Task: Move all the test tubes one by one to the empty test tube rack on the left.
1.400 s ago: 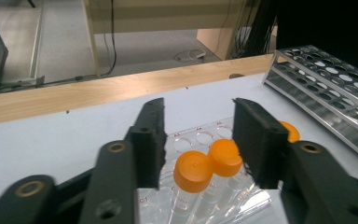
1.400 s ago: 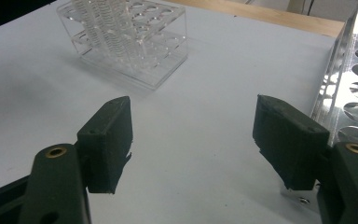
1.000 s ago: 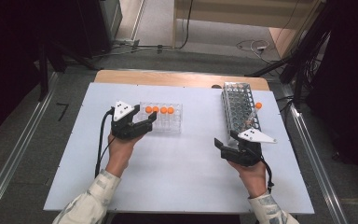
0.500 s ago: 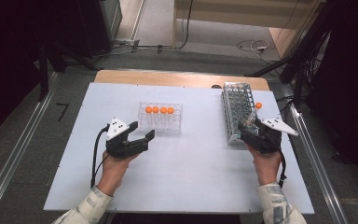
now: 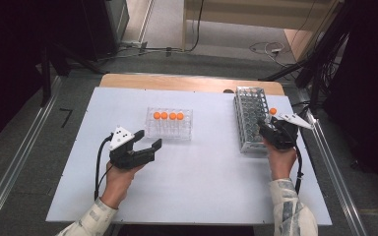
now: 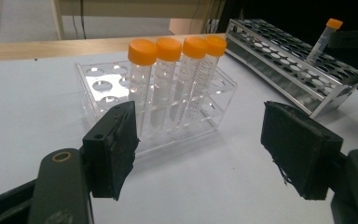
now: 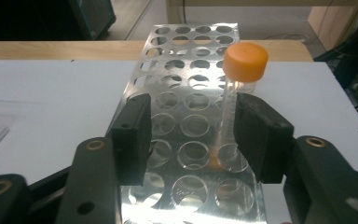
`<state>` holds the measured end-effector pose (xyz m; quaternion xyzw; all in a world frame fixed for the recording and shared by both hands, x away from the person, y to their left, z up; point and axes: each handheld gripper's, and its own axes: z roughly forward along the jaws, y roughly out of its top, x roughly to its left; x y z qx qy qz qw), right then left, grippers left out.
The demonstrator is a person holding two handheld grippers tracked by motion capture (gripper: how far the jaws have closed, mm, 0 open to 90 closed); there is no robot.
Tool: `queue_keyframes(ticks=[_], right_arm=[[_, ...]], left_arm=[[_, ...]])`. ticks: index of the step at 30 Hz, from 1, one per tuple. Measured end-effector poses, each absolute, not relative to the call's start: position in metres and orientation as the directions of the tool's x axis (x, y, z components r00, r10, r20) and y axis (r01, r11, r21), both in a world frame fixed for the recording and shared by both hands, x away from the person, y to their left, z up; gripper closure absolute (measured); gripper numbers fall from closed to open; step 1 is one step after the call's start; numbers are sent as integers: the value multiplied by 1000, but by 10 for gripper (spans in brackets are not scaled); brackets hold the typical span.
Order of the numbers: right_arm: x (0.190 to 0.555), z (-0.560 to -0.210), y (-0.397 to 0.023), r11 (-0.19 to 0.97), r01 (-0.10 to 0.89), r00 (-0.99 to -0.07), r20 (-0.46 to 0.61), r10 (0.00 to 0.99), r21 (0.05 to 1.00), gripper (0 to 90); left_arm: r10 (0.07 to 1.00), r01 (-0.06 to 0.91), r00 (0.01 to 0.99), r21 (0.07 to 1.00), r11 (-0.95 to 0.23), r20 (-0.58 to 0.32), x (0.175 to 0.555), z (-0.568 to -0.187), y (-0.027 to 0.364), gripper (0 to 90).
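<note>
Nearest the person, the left gripper (image 5: 145,146) hangs over bare white table (image 5: 202,187) in front of the clear rack (image 5: 169,124), its jaws spread with nothing between them. In the left gripper view the two black pads (image 6: 116,147) stand wide apart, and the clear rack sits just beyond them with four orange-capped tubes (image 6: 175,79) upright in a row along one side. A second ago this gripper was right at the clear rack's near left corner; since then it has drawn back toward the person and a little to the left, and in the last half second it has hardly shifted.

Farther off on the right, the right gripper (image 5: 267,132) is at the near end of the metal rack (image 5: 250,115). A second ago it hovered over the table short of that rack's near right corner, with its jaws wide; it has since travelled forward up to the rack. Its jaws have just been closing, and a single tube (image 7: 235,100) with an orange cap now stands between them, tilted slightly in a hole of the metal rack. The right-hand pad (image 7: 258,135) lies against the tube, while the left-hand pad remains clear of it, so the tube is bracketed and not yet pinched.
</note>
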<state>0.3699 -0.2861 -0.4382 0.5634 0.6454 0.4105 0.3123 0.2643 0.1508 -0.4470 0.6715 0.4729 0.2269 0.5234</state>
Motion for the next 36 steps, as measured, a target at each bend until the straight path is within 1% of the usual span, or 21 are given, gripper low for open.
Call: queue_keyframes(ticks=[4, 6, 11, 14, 20, 28, 34, 36], right_arm=[[378, -441, -292, 3, 485, -128, 67, 989, 874, 464], [381, -443, -294, 2, 493, -116, 63, 991, 870, 481], [390, -447, -299, 0, 509, -89, 53, 995, 861, 563], [395, -449, -299, 16, 526, -95, 40, 995, 851, 607], [398, -450, -297, 28, 524, -109, 34, 993, 851, 707], [396, -445, -299, 24, 501, -111, 36, 993, 865, 718], [391, -425, -298, 38, 451, -118, 17, 993, 892, 721], [388, -418, -296, 56, 433, -120, -4, 993, 900, 722]], left_arm=[[874, 397, 448, 918, -6, -188, 264, -447, 152, 270], [875, 396, 445, 918, 0, -192, 263, -447, 153, 270], [876, 398, 444, 917, -5, -188, 264, -448, 153, 271], [877, 400, 442, 917, -5, -188, 264, -448, 153, 271], [876, 401, 444, 916, -9, -186, 265, -449, 152, 271], [875, 400, 446, 917, -8, -187, 265, -449, 152, 271], [875, 397, 446, 918, -4, -189, 264, -448, 152, 271], [875, 396, 446, 918, -3, -189, 264, -448, 153, 272]])
